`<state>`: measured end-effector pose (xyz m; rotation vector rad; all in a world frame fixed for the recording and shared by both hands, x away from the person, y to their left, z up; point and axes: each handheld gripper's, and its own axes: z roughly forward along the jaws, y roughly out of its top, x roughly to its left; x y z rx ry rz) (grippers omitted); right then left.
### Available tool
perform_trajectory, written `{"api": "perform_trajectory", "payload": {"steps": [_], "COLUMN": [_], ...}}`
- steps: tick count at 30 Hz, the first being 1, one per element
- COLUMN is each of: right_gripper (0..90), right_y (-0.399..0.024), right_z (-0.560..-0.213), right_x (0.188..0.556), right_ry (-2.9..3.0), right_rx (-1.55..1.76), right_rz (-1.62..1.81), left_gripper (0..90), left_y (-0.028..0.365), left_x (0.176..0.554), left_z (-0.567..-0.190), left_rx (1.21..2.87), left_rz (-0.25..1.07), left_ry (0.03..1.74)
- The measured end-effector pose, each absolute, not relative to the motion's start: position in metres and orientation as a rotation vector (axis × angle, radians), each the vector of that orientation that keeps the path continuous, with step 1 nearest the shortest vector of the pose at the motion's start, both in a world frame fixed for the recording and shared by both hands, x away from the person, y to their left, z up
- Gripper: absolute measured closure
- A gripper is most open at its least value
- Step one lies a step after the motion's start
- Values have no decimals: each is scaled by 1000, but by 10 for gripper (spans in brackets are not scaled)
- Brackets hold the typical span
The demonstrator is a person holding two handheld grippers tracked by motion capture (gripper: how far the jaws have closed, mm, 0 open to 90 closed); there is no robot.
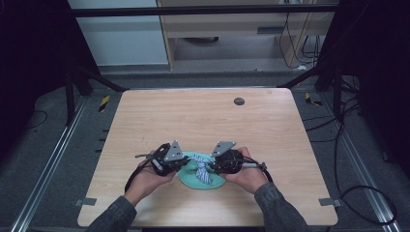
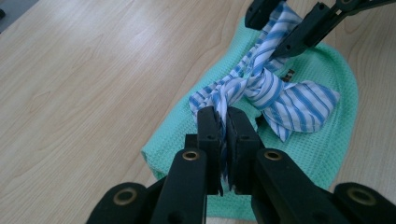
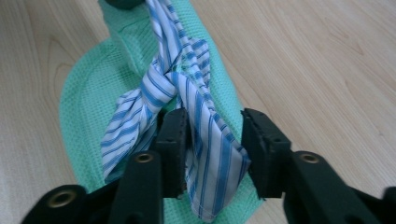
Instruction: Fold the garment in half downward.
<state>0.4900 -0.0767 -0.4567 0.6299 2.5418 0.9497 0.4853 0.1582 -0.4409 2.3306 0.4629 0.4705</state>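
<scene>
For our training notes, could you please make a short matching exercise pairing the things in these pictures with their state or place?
Column one:
1. left gripper
2. right gripper
3. striped cloth
4. green towel

Column two:
A. lies flat on the table, under the other fabric
B. jaws apart, a loose striped end between them
C. tied in a knot
D. jaws clamped on a striped end

Pairs: 1-D, 2-B, 3-C, 4-A
</scene>
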Motion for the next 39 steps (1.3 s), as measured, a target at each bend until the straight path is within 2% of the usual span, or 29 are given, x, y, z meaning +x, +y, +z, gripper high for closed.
{"api": "perform_trajectory", "payload": {"steps": [1, 3, 7, 10, 13, 14, 15, 16, 17, 18, 20, 26, 28, 30, 32, 39], "right_gripper": [649, 755, 824, 831, 833, 832, 832, 832, 831, 831, 829, 815, 804, 803, 802, 788], "right_y": [-76, -76, -75, -75, -75, -75, -75, -75, -74, -74, -73, -70, -68, -68, -68, -68], "right_z": [-456, -454, -451, -448, -444, -442, -441, -441, -438, -438, -436, -437, -441, -442, -447, -461], "right_x": [490, 488, 487, 486, 486, 485, 484, 484, 483, 483, 482, 476, 470, 469, 464, 456], "right_ry": [2545, 2551, 2544, 2538, 2520, 2515, 2513, 2513, 2505, 2505, 2503, 2511, 2512, 2516, 2519, 2529], "right_rx": [627, 618, 593, 591, 582, 568, 567, 567, 557, 557, 544, 502, 486, 480, 472, 474], "right_rz": [951, 952, 952, 947, 951, 951, 952, 952, 951, 951, 950, 935, 933, 933, 934, 936], "left_gripper": [855, 855, 854, 834, 687, 582, 535, 535, 459, 459, 398, 416, 506, 529, 619, 733], "left_y": [159, 160, 160, 160, 163, 164, 165, 165, 166, 167, 167, 165, 164, 163, 164, 165], "left_x": [486, 486, 486, 485, 484, 484, 484, 484, 484, 485, 486, 485, 482, 480, 477, 467], "left_z": [-440, -438, -433, -432, -432, -433, -433, -434, -435, -436, -439, -443, -445, -447, -449, -462], "left_rx": [2329, 2314, 2308, 2305, 2291, 2290, 2288, 2284, 2283, 2282, 2278, 2284, 2286, 2292, 2294, 2313], "left_rz": [471, 464, 462, 473, 491, 493, 501, 504, 498, 493, 469, 446, 441, 446, 450, 466], "left_ry": [464, 471, 471, 482, 512, 522, 531, 542, 547, 552, 576, 559, 546, 537, 526, 504]}}
